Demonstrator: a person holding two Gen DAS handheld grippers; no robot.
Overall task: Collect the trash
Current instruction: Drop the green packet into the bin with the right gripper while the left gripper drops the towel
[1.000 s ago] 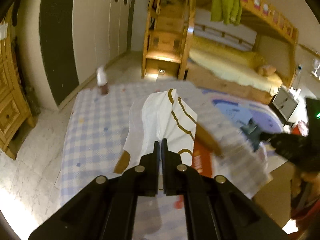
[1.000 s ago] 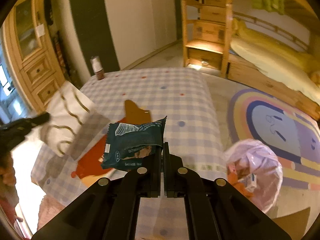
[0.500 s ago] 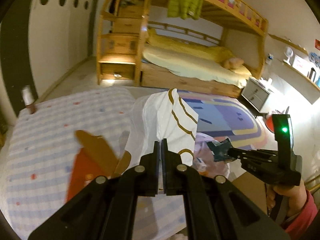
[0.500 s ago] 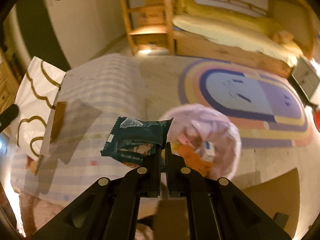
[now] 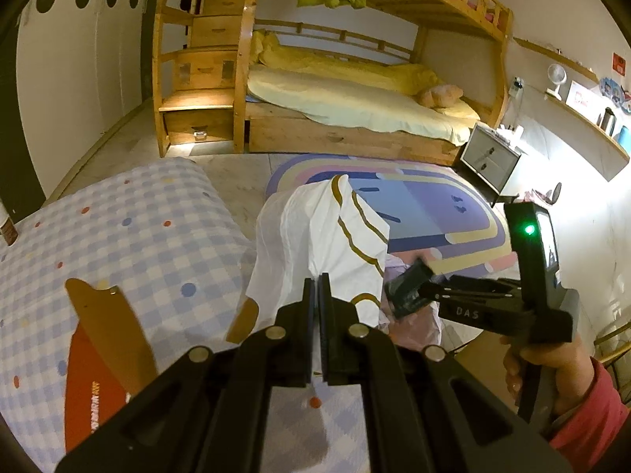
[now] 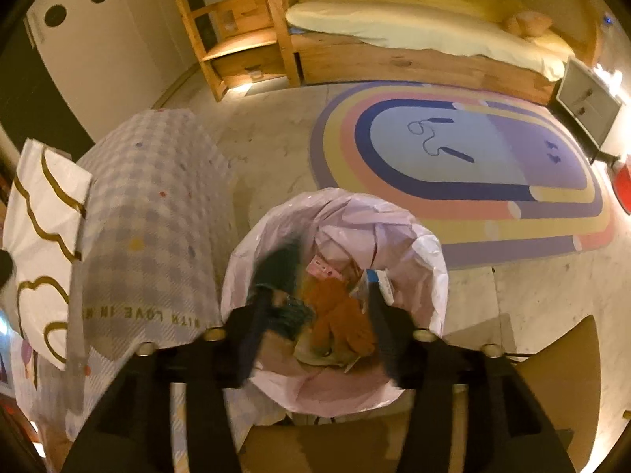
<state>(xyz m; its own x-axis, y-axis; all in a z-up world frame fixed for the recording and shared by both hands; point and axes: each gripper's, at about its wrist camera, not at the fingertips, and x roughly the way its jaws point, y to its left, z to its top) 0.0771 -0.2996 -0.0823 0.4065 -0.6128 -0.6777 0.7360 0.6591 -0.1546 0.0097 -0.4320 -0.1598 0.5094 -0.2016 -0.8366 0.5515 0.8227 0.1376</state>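
Left gripper clamped tight on the lower edge of a white bag with gold trim, holding it upright above the near corner of the checked tablecloth. On that cloth, a gold-and-red wrapper lying flat, apart from the bag. Right gripper poised directly over the trash bin lined in pale pink plastic, pointing steeply down, jaws just now spreading and standing wide with nothing pressed between the pads. Dark teal snack packet, blurred, just inside the bin's left rim below the left finger, free of the grip. Deeper in the bin, an orange crumpled scrap and a pink slip among other litter. In the left wrist view, a hand in a red sleeve gripping the right tool's handle, green light lit. Behind, a rainbow rug and a wooden bunk bed.
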